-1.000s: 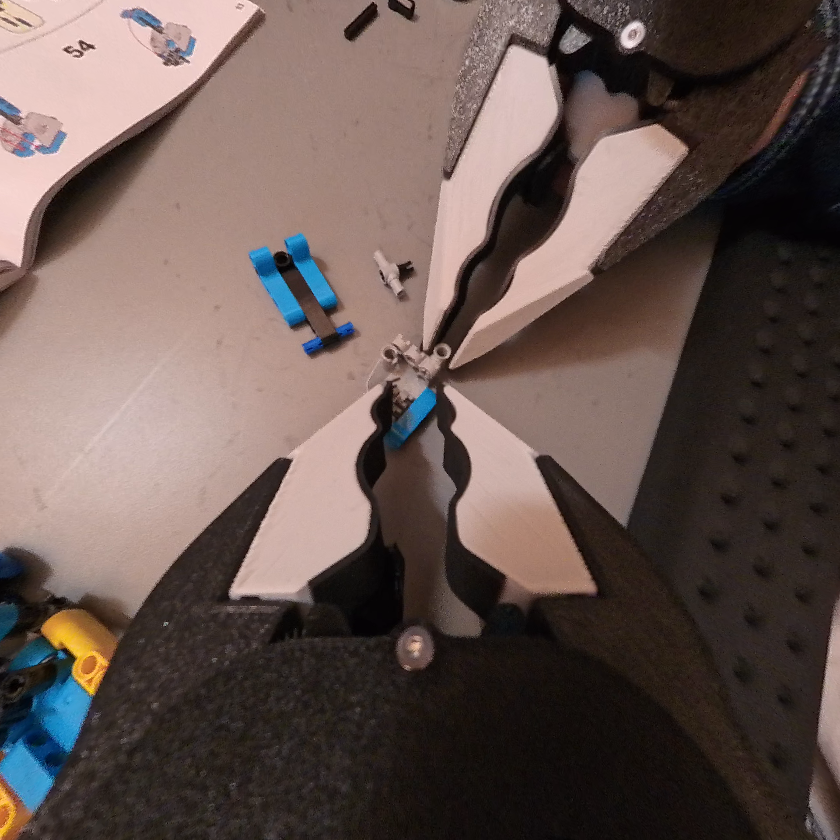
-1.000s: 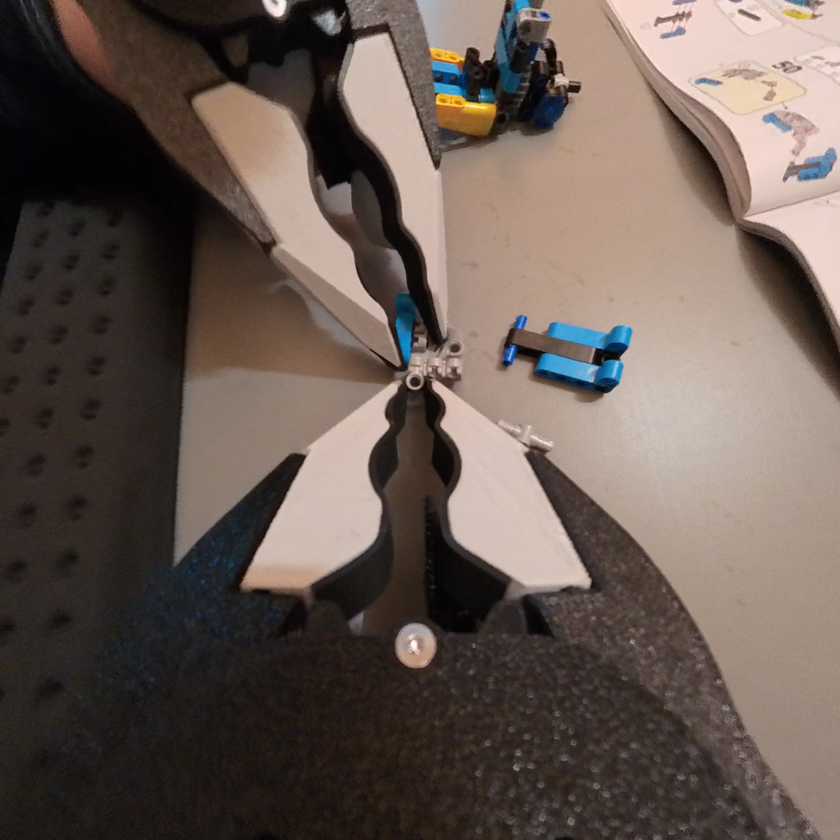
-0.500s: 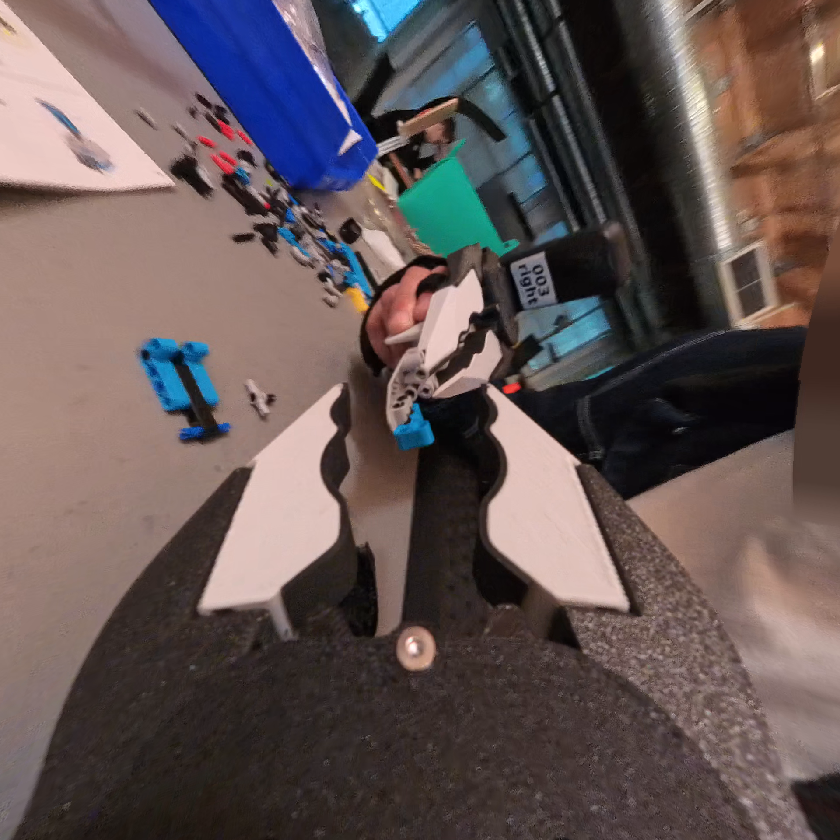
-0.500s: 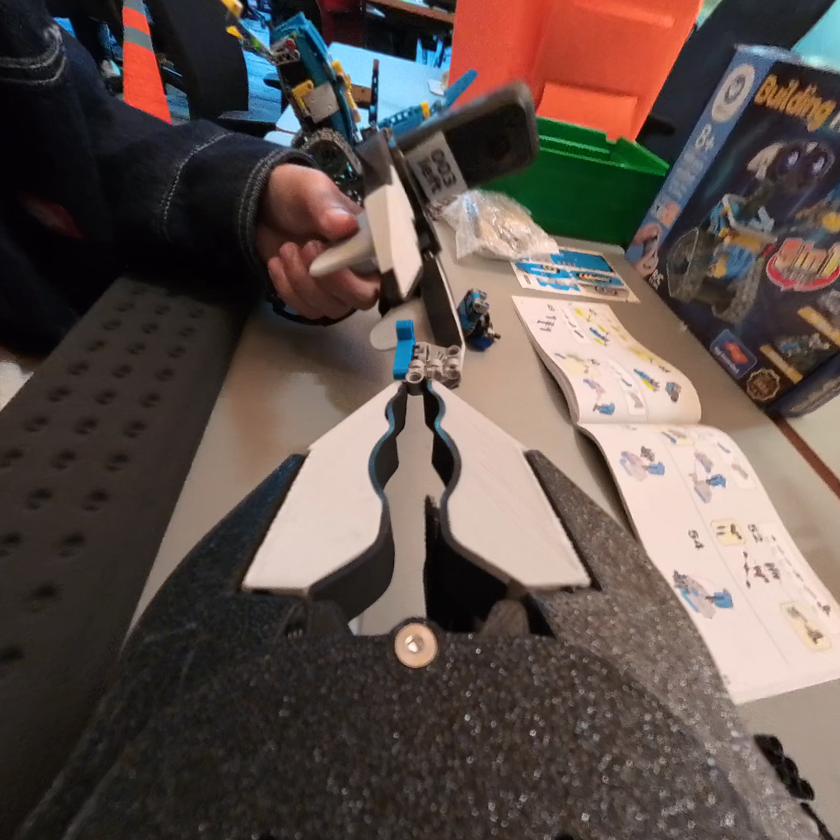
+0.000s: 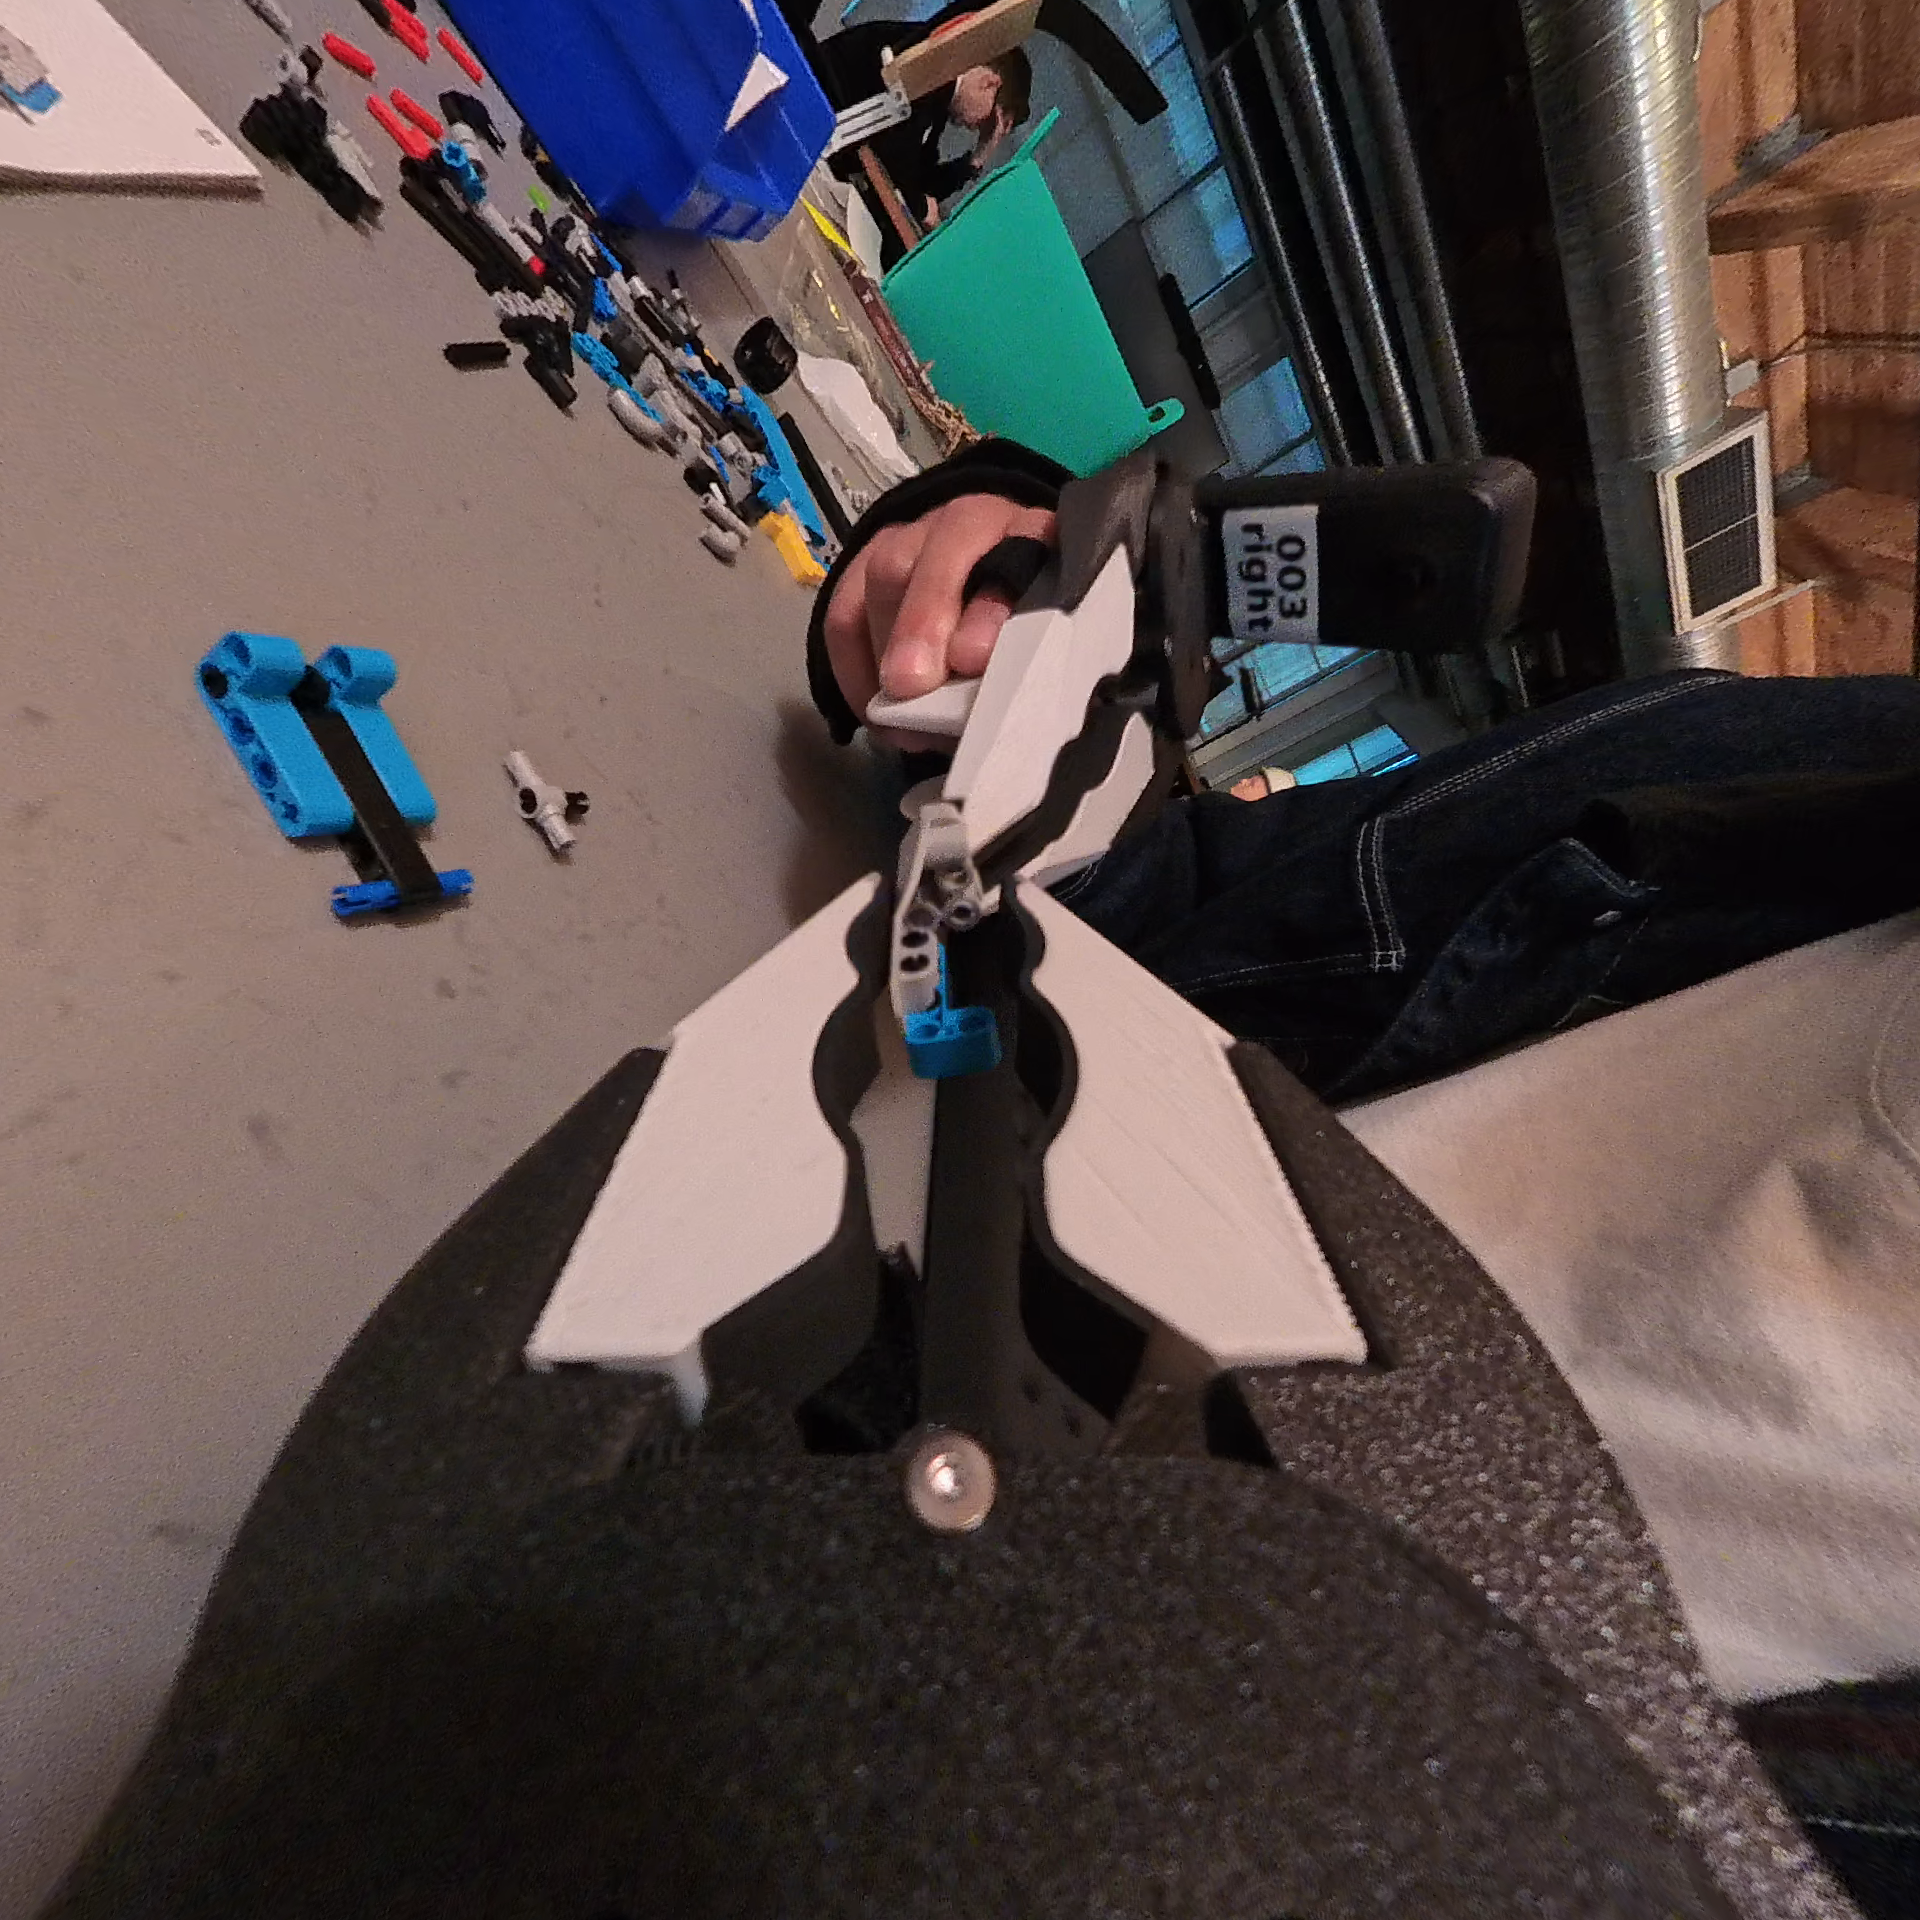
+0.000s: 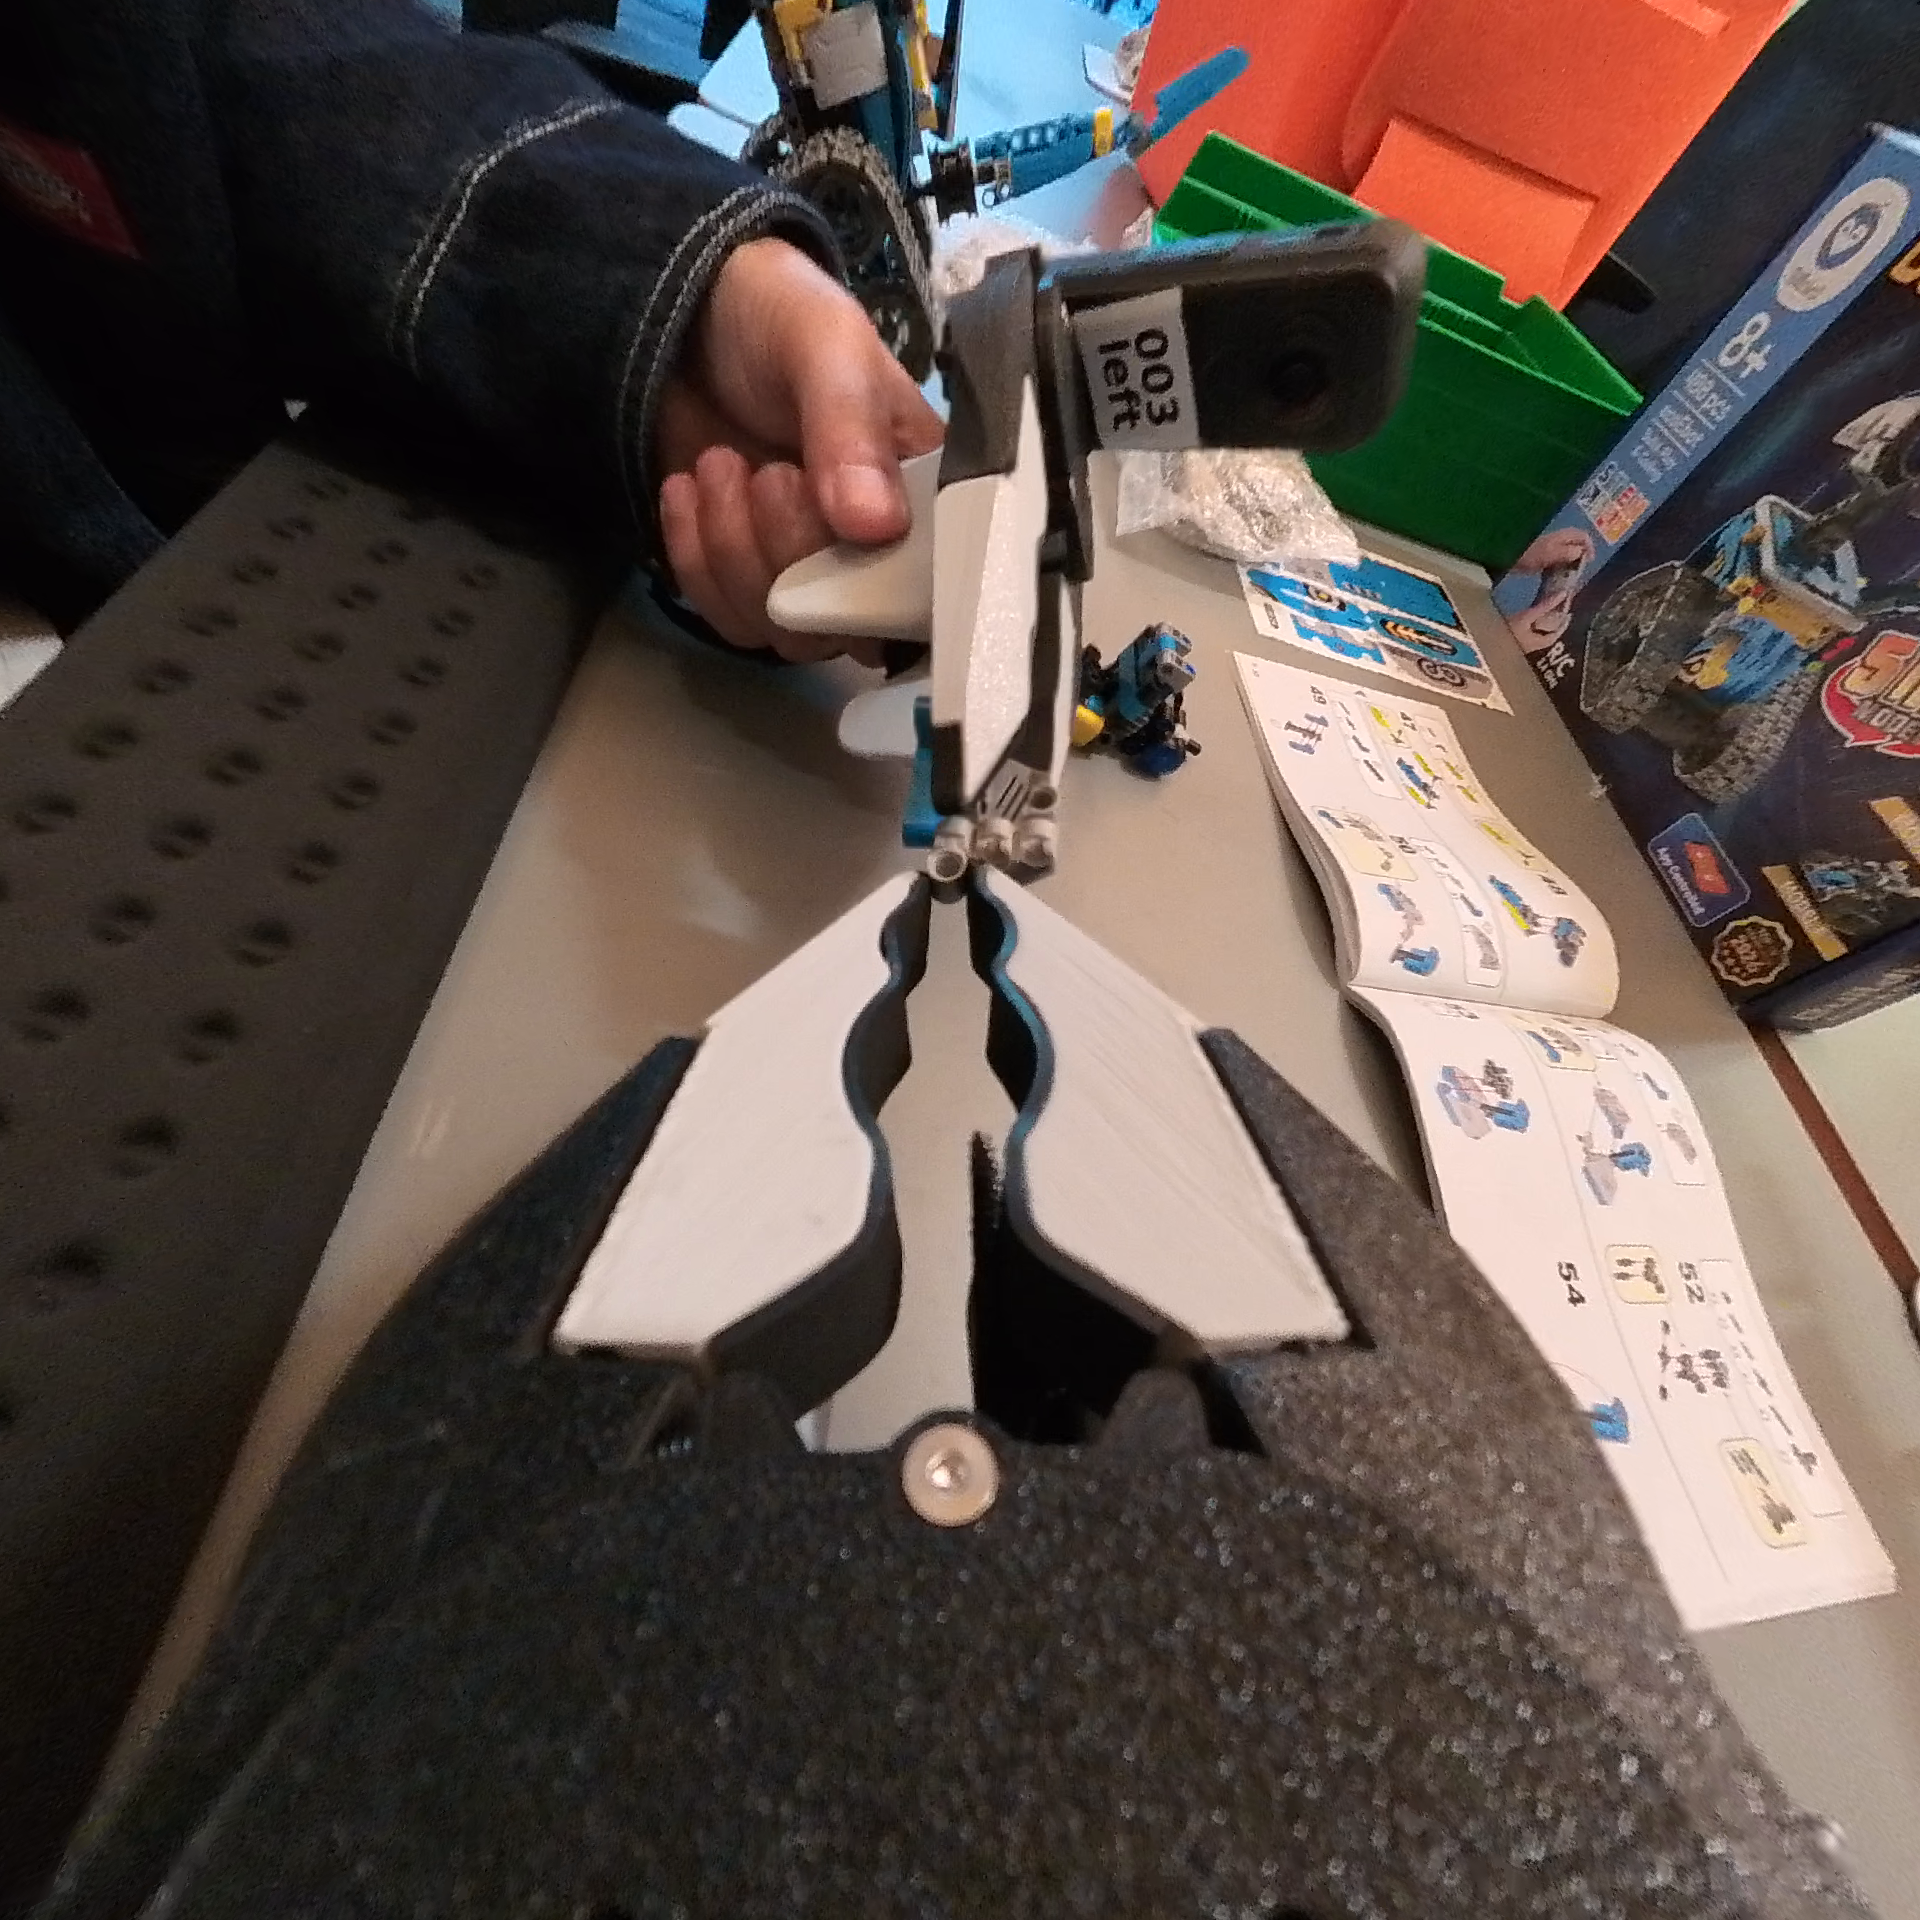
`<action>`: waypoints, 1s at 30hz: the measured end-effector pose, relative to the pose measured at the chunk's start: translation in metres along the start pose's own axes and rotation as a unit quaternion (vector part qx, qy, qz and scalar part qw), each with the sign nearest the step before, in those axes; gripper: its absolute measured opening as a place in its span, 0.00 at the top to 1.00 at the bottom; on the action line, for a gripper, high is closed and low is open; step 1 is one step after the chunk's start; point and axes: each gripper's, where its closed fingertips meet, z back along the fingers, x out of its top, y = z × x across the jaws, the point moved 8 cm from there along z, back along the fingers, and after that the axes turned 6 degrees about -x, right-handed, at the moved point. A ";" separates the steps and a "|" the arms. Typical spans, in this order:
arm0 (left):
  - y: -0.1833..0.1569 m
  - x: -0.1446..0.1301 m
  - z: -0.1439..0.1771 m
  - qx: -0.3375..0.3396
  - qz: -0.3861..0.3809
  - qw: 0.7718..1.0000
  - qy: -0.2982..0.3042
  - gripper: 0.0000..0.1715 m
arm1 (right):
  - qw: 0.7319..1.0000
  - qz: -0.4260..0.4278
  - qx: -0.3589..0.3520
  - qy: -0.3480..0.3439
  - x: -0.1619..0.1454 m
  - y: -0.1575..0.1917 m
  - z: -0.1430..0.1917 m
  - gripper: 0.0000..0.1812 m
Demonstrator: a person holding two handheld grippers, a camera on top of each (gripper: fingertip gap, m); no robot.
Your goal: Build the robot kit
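Your right gripper (image 6: 951, 891) pinches grey end of small grey-and-blue brick assembly (image 6: 987, 831), held above grey table (image 6: 644, 831). Your left gripper (image 5: 951, 904) closes on same assembly (image 5: 930, 966) from opposite side; blue piece sits between its fingers. Tips nearly meet. Near table edge just beside you, dotted black mat (image 6: 208, 831) beyond it. Open tabletop left of grippers: blue-and-black beam assembly (image 5: 312, 758), small grey connector (image 5: 540, 800). Instruction booklet (image 6: 1507, 1039) right. Farther: loose parts (image 5: 582, 291), blue bin (image 5: 644, 104), green bin (image 6: 1455, 343); contents hidden.
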 end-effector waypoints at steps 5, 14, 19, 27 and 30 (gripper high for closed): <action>0.002 -0.002 0.001 0.021 -0.007 1.000 0.019 0.91 | 1.000 -0.002 0.006 0.016 -0.002 0.002 -0.004 0.96; -0.002 0.001 0.004 0.085 -0.086 0.992 0.030 0.91 | 0.997 -0.067 -0.030 0.030 -0.010 -0.011 0.002 0.90; 0.005 0.011 0.019 0.161 -0.105 0.981 -0.012 0.91 | 0.966 -0.180 -0.048 0.178 -0.063 -0.034 0.006 0.86; 0.012 0.008 0.017 0.211 -0.111 0.971 0.009 0.91 | 0.962 -0.187 0.018 0.200 -0.066 -0.018 -0.011 0.90; 0.012 0.007 0.017 0.209 -0.105 0.972 0.009 0.91 | 0.969 -0.176 0.016 0.175 -0.057 -0.017 -0.010 0.92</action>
